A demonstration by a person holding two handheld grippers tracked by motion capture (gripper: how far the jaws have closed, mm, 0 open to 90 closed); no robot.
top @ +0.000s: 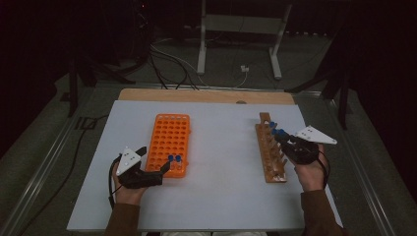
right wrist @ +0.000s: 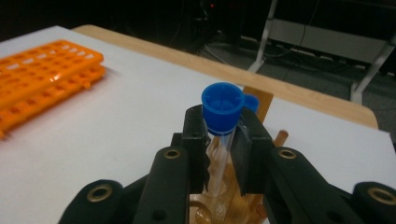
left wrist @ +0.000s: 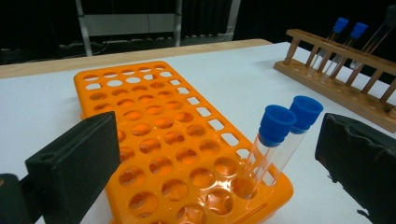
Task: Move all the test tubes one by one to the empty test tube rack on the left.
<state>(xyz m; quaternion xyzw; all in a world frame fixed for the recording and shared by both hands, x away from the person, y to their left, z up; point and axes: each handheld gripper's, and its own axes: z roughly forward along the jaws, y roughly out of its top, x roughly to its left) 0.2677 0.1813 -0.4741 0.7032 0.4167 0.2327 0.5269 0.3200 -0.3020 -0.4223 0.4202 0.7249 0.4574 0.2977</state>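
My right gripper [right wrist: 219, 140] clamps a blue-capped tube [right wrist: 222, 108] just under the cap, so it can clear the wooden rack [top: 271, 152] at three o'clock. My left gripper [top: 164, 167] waits with its jaws apart beside the orange rack [left wrist: 159, 140], steadying it.

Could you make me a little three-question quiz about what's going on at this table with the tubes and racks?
1. True or false: the right gripper is shut on a blue-capped tube.
2. How many capped tubes stand in the orange rack?
3. Which is under the right gripper: A) the wooden rack, B) the orange rack, C) bare table?

Key: 1 true. 2 two, side by side at a near corner. 3 A.
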